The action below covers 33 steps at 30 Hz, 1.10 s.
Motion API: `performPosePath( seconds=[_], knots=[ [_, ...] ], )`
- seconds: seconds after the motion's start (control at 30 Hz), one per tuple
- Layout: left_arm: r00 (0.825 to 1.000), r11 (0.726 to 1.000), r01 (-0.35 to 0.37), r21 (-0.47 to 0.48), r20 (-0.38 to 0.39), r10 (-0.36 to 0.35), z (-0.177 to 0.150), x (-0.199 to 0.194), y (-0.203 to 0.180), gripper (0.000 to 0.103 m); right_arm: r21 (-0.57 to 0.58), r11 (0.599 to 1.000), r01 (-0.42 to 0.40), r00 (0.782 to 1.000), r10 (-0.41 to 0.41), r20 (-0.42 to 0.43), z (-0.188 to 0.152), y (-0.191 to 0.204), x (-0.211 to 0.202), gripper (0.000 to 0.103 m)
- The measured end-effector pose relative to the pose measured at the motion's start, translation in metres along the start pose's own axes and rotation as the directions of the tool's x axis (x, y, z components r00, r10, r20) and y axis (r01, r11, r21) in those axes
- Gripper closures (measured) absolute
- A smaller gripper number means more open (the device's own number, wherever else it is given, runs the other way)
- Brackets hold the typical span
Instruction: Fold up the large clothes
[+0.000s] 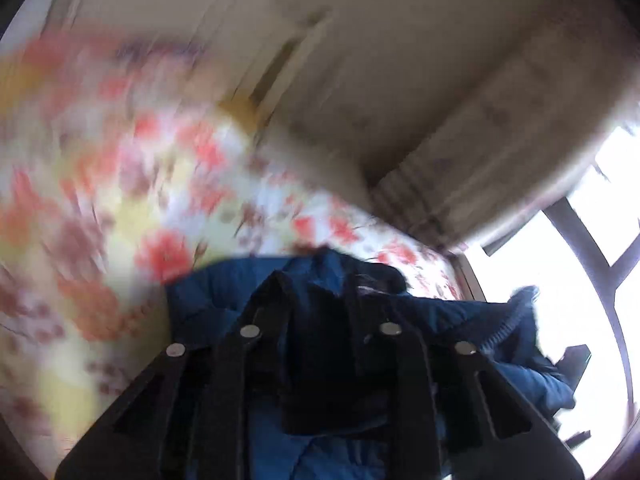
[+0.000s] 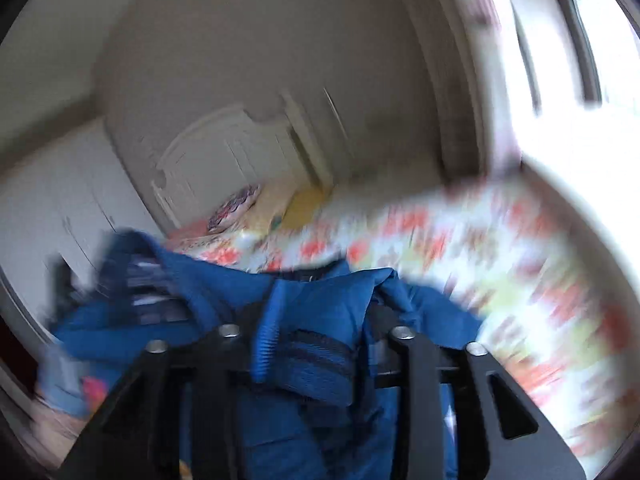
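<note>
Over the flowered bedspread (image 1: 132,184), both grippers carry one blue padded jacket (image 1: 240,292). Left wrist view: left gripper (image 1: 316,304) at 6 o'clock of frame, black fingers (image 1: 276,288) pointing toward 12, dark jacket fabric bunched between them and draped over the tips; jaws sit narrow with cloth filling the gap, so it reads as clamped on the jacket. More blue fabric trails toward 3 o'clock, where a ribbed cuff (image 1: 516,320) hangs in front of a bright window (image 1: 600,216). Bedspread fills 9 to 11 o'clock, heavily motion-blurred. Beige wall (image 1: 400,60) takes up 12 to 2 o'clock. Right wrist view: right gripper (image 2: 320,320) at 6 o'clock, a thick fold of the jacket (image 2: 320,304) with a dark zipper strip (image 2: 320,356) and a bright blue ribbed band (image 2: 266,340) packed between the fingers (image 2: 380,316); jaws part-way apart, gap full of fabric, gripping the jacket. Jacket bulk spreads out to 9 o'clock, striped dark lining (image 2: 148,276) showing there. Bedspread (image 2: 520,260) runs 1 to 4 o'clock, blurred. White headboard (image 2: 224,152) at 11 o'clock, a patterned pillow (image 2: 234,208) and a yellow cushion (image 2: 308,200) just below it. Window (image 2: 592,40) at 2 o'clock. Can't tell whether any of the jacket touches the bed.
</note>
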State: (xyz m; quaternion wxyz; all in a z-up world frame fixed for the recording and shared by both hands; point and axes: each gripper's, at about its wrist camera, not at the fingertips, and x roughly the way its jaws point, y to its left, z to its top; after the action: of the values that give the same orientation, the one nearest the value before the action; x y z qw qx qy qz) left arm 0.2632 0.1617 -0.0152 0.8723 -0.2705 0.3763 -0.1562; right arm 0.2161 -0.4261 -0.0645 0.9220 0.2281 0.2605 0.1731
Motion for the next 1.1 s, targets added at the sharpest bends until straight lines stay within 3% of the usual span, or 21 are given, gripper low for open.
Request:
performPosePath(
  seconds=[0.03,0.07,0.1,0.13,0.23,0.3,0.37,0.5,0.67,0.73,0.77,0.8,0.87,0.9,0.97,1.03,1.1],
  knots=[
    [0.999,0.998,-0.035,-0.053,-0.016,0.034,0.002,0.018,0.019,0.066,0.052,0.998,-0.019,1.0,0.019,-0.002,0.001,-0.014,0.008,0.043],
    [0.996,0.993,-0.095,-0.072,-0.009,0.094,0.001,0.027,0.033,0.048,0.102,0.995,-0.003,1.0,0.002,0.016,0.001,-0.032,0.013,0.027],
    [0.992,0.989,-0.125,-0.079,0.0,0.125,-0.002,0.031,0.042,0.037,0.133,0.991,0.016,0.999,-0.02,0.034,-0.002,-0.048,0.014,0.022],
    [0.99,0.987,-0.142,-0.081,-0.007,0.142,-0.004,0.037,0.055,0.037,0.15,0.988,0.021,0.999,-0.027,0.039,-0.003,-0.059,0.013,0.022],
    [0.972,0.972,-0.234,-0.027,-0.024,0.233,-0.001,0.048,0.068,0.037,0.106,0.981,0.162,0.987,-0.162,-0.012,-0.011,-0.08,0.016,0.022],
    [0.961,0.96,-0.271,0.074,-0.03,0.273,0.001,0.054,0.06,0.037,0.029,0.968,0.248,0.967,-0.246,-0.069,-0.018,-0.083,0.023,0.022],
    [0.962,0.952,-0.261,0.159,-0.046,0.271,0.002,0.06,0.047,0.034,-0.024,0.959,0.281,0.954,-0.282,-0.104,-0.017,-0.083,0.033,0.022],
    [0.954,0.914,-0.236,0.329,-0.1,0.282,-0.001,0.082,0.017,0.019,-0.138,0.954,0.266,0.943,-0.288,-0.168,-0.01,-0.069,0.052,0.022],
    [0.921,0.854,-0.242,0.461,-0.166,0.351,-0.003,0.124,-0.008,0.019,-0.259,0.934,0.246,0.905,-0.317,-0.283,-0.004,-0.053,0.1,0.022],
    [0.907,0.838,-0.241,0.491,-0.194,0.374,-0.007,0.143,-0.007,0.032,-0.308,0.918,0.25,0.881,-0.348,-0.322,-0.007,-0.051,0.121,0.023],
    [0.903,0.825,-0.25,0.507,-0.184,0.387,-0.013,0.147,-0.008,0.062,-0.329,0.911,0.247,0.878,-0.354,-0.323,-0.009,-0.049,0.126,0.038],
    [0.911,0.813,-0.262,0.519,-0.145,0.386,-0.018,0.141,-0.01,0.082,-0.359,0.906,0.224,0.89,-0.34,-0.304,-0.012,-0.043,0.126,0.067],
    [0.938,0.825,-0.256,0.504,-0.077,0.338,-0.023,0.116,-0.015,0.095,-0.421,0.869,0.26,0.911,-0.366,-0.193,-0.018,-0.028,0.112,0.087],
    [0.952,0.839,-0.244,0.486,-0.044,0.302,-0.023,0.098,-0.016,0.096,-0.455,0.845,0.283,0.92,-0.373,-0.12,-0.022,-0.018,0.097,0.092],
    [0.976,0.881,-0.18,0.436,-0.029,0.214,-0.013,0.071,-0.017,0.096,-0.462,0.834,0.302,0.936,-0.352,-0.024,-0.023,-0.009,0.069,0.094],
    [0.988,0.907,-0.136,0.399,-0.019,0.156,0.007,0.055,-0.025,0.096,-0.414,0.861,0.296,0.949,-0.313,0.027,-0.007,-0.004,0.042,0.095],
    [0.987,0.915,-0.144,0.378,-0.013,0.161,0.028,0.058,-0.037,0.096,-0.419,0.852,0.314,0.945,-0.322,0.054,0.012,0.007,0.036,0.095]
  ],
)
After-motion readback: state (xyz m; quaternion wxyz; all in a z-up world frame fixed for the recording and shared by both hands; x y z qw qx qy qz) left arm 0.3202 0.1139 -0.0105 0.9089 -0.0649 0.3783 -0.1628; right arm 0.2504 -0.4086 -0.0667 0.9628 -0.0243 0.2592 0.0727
